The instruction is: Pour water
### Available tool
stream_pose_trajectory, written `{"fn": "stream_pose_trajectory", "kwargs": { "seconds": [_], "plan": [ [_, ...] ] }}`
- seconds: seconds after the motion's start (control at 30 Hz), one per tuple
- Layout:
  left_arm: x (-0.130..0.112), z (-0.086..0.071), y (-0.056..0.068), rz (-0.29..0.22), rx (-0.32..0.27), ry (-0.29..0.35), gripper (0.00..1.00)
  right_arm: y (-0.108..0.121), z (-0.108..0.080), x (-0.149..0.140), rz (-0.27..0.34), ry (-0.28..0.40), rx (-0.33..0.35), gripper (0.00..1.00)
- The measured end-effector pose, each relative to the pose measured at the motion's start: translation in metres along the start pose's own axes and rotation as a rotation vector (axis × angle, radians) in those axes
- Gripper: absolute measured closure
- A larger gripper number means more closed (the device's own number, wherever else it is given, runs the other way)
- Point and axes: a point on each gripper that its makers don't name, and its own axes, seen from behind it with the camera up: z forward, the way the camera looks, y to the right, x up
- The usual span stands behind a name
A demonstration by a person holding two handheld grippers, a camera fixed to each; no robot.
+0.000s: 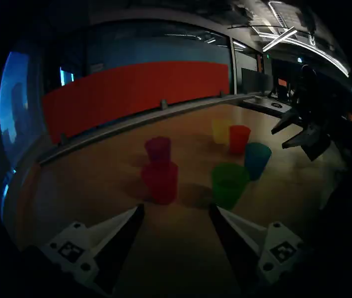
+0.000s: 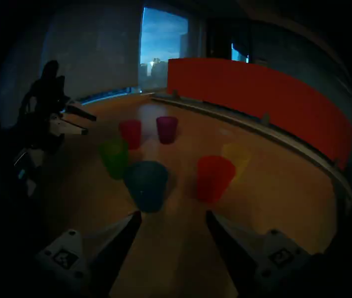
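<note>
1. The left gripper point(image 1: 176, 208) hangs released, fingers apart and empty, near the red cup point(image 1: 161, 181) and green cup point(image 1: 229, 185).
2. The right gripper point(image 2: 172, 213) is spread too, empty, facing the teal cup point(image 2: 147, 185).
3. These cups stand upright mid-tabletop point(image 1: 101, 188), well away from its edges.

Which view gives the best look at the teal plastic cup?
The right gripper view: the teal plastic cup stands nearest, unobstructed, just ahead of the open right gripper. In the left gripper view the cup sits farther off, beside the green plastic cup.
</note>
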Motion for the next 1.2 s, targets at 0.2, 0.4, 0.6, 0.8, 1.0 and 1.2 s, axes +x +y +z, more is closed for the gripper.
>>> {"fn": "stream_pose_trajectory", "kwargs": {
  "seconds": [0.2, 0.4, 0.6, 0.8, 1.0, 1.2],
  "plan": [
    [0.023, -0.008, -0.024, -0.051, 0.098, 0.102, 0.04, 0.026, -0.014, 0.022, 0.069, 0.078, -0.111, 0.00],
    [0.049, -0.017, -0.044, -0.118, 0.171, 0.210, 0.04, 0.058, -0.025, 0.043, 0.128, 0.161, -0.244, 0.00],
    [0.068, -0.023, -0.058, -0.139, 0.242, 0.285, 0.04, 0.089, -0.031, 0.056, 0.161, 0.241, -0.371, 0.00],
    [0.074, -0.026, -0.073, -0.191, 0.312, 0.335, 0.04, 0.112, -0.039, 0.072, 0.181, 0.310, -0.493, 0.00],
    [0.078, -0.029, -0.092, -0.211, 0.397, 0.370, 0.04, 0.134, -0.047, 0.084, 0.221, 0.394, -0.621, 0.00],
    [0.092, -0.032, -0.102, -0.240, 0.435, 0.419, 0.04, 0.145, -0.051, 0.092, 0.258, 0.459, -0.704, 0.00]
  ]
}}
